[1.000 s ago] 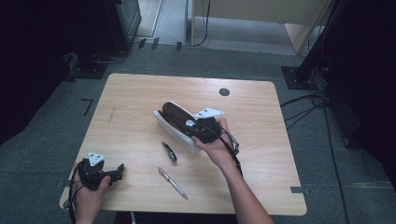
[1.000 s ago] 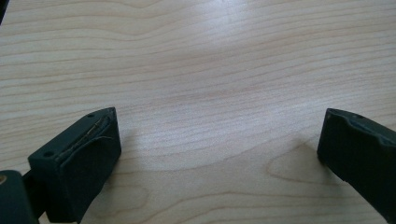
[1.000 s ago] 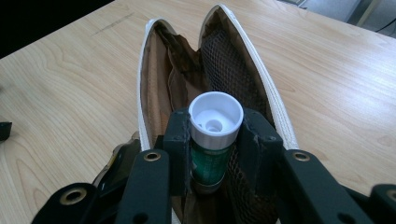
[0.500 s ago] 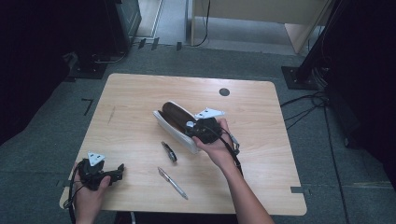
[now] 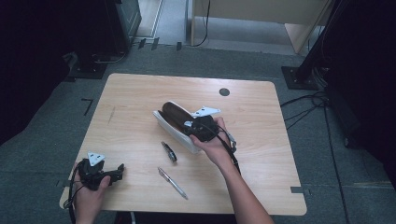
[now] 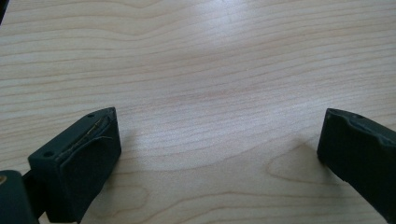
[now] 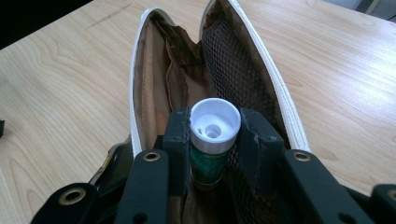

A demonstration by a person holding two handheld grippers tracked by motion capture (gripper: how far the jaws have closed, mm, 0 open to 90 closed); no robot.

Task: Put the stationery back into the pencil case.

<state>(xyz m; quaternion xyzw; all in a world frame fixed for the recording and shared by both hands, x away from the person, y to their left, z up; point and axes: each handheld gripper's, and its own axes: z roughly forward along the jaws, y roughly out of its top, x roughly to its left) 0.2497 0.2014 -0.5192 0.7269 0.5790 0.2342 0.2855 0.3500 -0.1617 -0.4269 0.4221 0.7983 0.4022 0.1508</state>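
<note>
**A:** What's the biggest thing here, and what is it made of?

**B:** The table: a rectangle with rounded corners, its top a pale wood-grain laminate, smooth and matte, with a small dark round cap near the far edge. Grey carpet lies around it.

**A:** And on it?

**B:** Near the middle lies an open pencil case, long and boat-shaped, with a white stitched rim. Inside it has soft, creased brown fabric on one wall and dark netting on the other.

**A:** What is held?

**B:** A small tube with a green printed body and a white round cap, funnel-like from above with a hole at its centre. It stands upright between the pads of the right gripper, which are closed narrow against its sides, right at the near end of the case, over the opening.

**A:** The other gripper?

**B:** The left gripper rests at the table's near left corner, well apart from the case. In the left gripper view its black jaws stand wide over bare wood, their pad edges a little frayed.

**A:** Anything smaller?

**B:** A short dark pen-like object just beside the case, and a slim silvery pen nearer the front edge.
</note>
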